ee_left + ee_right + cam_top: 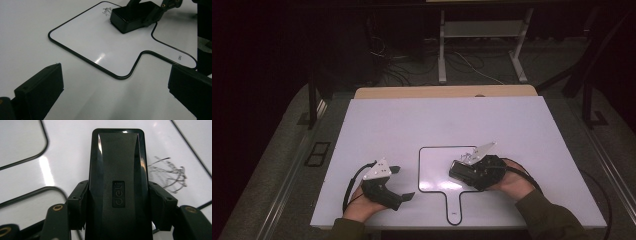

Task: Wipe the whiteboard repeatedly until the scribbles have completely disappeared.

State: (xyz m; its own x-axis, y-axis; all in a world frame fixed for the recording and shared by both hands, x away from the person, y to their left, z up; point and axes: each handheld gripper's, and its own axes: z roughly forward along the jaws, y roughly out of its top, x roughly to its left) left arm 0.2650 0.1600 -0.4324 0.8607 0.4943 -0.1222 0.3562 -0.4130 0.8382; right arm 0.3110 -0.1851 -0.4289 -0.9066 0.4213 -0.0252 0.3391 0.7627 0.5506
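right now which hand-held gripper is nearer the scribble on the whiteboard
Right. The right hand-held gripper holds a black eraser right beside the scribble; the left hand-held gripper sits off the whiteboard, open.

A white table [387,125] carries a small whiteboard [437,165] with a black rim, lying flat near the front edge, its handle pointing toward the person. A black scribble [167,173] marks the board. A wooden board [444,92] shows along the table's far edge
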